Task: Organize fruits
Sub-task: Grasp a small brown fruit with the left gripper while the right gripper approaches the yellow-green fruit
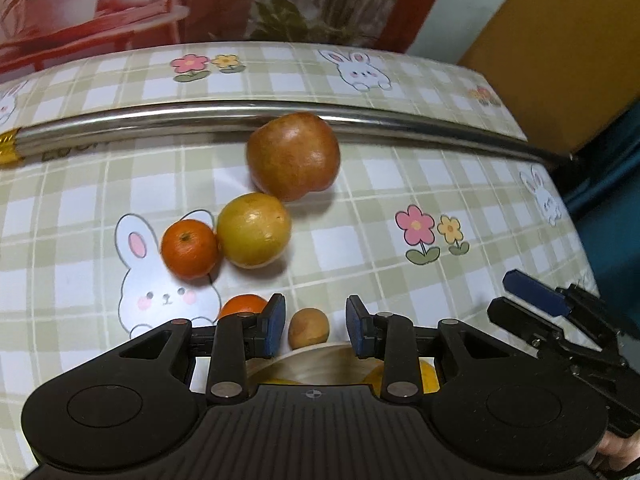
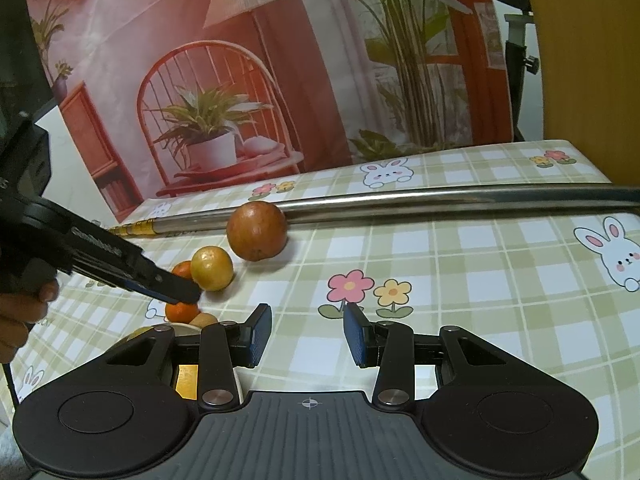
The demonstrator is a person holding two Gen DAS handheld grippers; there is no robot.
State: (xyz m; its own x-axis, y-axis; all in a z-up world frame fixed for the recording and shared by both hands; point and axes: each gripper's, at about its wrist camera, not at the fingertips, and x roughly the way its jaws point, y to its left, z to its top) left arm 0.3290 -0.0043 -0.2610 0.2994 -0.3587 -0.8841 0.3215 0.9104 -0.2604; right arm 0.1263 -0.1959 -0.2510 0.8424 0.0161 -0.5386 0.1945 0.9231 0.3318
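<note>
Loose fruit lies on the checked tablecloth: a big reddish apple point(image 1: 293, 156) point(image 2: 257, 231) against a steel rod, a yellow citrus point(image 1: 253, 230) point(image 2: 211, 268), a small orange point(image 1: 189, 248) point(image 2: 183, 270), a second orange point(image 1: 243, 305) point(image 2: 181, 312) and a small brown fruit point(image 1: 308, 328) point(image 2: 204, 319). A pale wooden bowl point(image 1: 316, 364) point(image 2: 150, 334) sits under my left gripper point(image 1: 316, 326), which is open and empty above the bowl's far rim; yellow fruit point(image 1: 426, 376) lies inside. My right gripper point(image 2: 307, 334) is open and empty over bare cloth, right of the fruit; it also shows in the left view point(image 1: 516, 292).
A steel rod point(image 1: 200, 118) point(image 2: 440, 198) lies across the table behind the fruit. The table's far edge meets a printed backdrop point(image 2: 280, 80). An orange-brown panel point(image 1: 552, 48) stands at the right. The left tool and hand point(image 2: 100, 256) reach in from the left.
</note>
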